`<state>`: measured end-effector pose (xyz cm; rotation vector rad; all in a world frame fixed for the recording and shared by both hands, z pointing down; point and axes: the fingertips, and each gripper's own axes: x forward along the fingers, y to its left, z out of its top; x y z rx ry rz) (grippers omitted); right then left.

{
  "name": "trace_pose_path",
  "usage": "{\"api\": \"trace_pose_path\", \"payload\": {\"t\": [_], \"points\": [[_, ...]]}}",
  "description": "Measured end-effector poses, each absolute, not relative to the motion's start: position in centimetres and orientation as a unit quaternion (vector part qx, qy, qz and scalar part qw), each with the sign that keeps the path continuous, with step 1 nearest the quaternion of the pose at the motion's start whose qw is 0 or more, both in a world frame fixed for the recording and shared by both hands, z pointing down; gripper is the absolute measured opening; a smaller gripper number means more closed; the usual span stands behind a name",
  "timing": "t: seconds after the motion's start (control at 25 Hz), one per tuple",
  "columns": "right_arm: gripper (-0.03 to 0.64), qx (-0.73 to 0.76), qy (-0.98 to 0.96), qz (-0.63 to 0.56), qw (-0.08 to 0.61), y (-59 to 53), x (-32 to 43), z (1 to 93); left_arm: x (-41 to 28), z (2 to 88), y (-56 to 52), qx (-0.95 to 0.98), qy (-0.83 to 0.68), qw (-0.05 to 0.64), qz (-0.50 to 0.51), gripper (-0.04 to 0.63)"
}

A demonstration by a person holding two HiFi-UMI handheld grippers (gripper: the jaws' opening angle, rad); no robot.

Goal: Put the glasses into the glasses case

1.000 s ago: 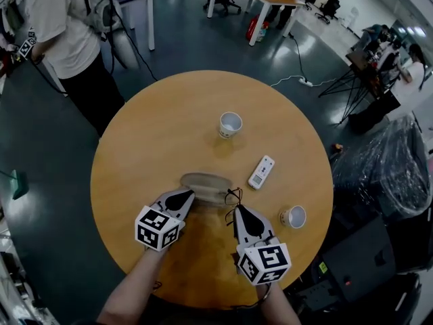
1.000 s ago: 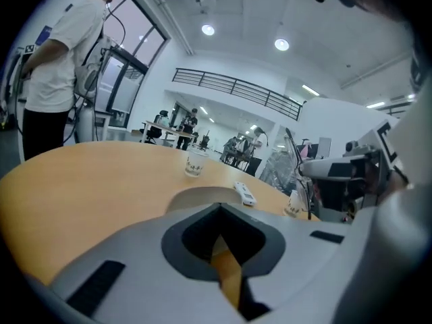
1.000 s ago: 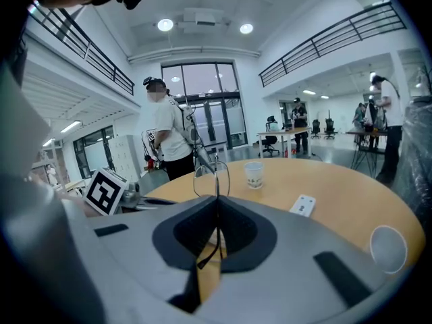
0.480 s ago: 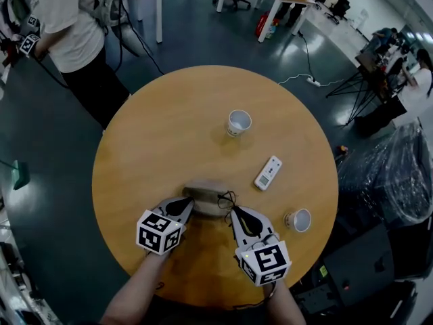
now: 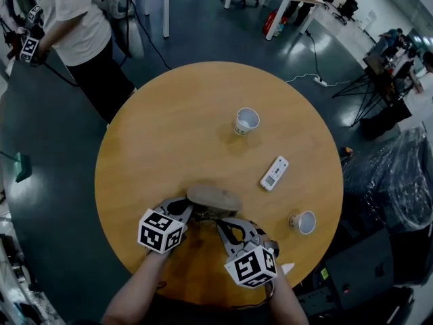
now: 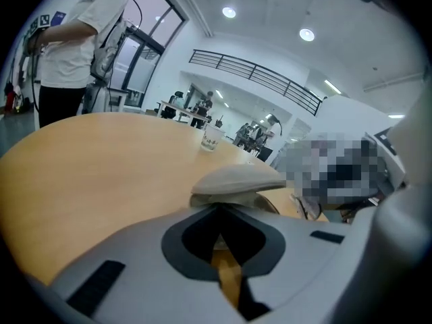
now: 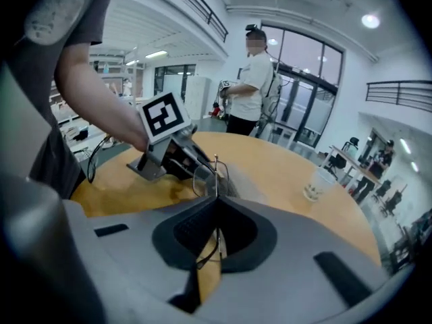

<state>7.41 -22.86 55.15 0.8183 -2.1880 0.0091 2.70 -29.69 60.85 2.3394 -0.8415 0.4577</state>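
Note:
A grey oval glasses case [image 5: 215, 198] lies at the near part of the round wooden table [image 5: 155, 141], its lid [image 6: 236, 179] lifted open. My left gripper [image 5: 184, 212] is shut on the case's left end, jaws [image 6: 217, 208] closed at its rim. My right gripper [image 5: 222, 225] is shut on thin wire-framed glasses [image 7: 204, 174], with one temple running back between its jaws. The lenses hang just in front of the case, close to the left gripper [image 7: 192, 159]. In the head view the glasses are barely visible between the two grippers.
A paper cup [image 5: 247, 120] stands past the table's middle. A white remote [image 5: 275, 172] lies to the right, and a second cup [image 5: 302, 222] sits near the right edge. A person [image 5: 74, 19] stands beyond the table at far left.
My right gripper has swung left and inward, bringing the glasses up to the case. The left gripper keeps its hold on the case's left end, and the case now looks tipped up.

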Motion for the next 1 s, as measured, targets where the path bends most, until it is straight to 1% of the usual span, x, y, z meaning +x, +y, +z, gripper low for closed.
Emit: {"api": "trace_pose_path", "payload": {"t": [0.12, 0.32, 0.68, 1.0], "points": [[-0.008, 0.303, -0.849, -0.01, 0.434, -22.7, 7.4, 56.7, 2.6, 60.9, -29.5, 0.886, -0.315, 0.289, 0.182, 0.006], [-0.008, 0.327, -0.803, -0.035, 0.498, -24.9, 8.3, 58.4, 2.7, 60.9, -29.2, 0.894, -0.305, 0.252, 0.21, 0.006], [-0.008, 0.383, -0.748, -0.081, 0.536, -27.7, 8.0, 60.1, 2.1, 60.9, -29.2, 0.892, -0.314, 0.266, 0.187, 0.006], [-0.008, 0.335, -0.752, -0.116, 0.556, -29.0, 6.8, 61.0, 1.0, 60.8, -29.5, 0.891, -0.324, 0.266, 0.175, 0.006]]}}
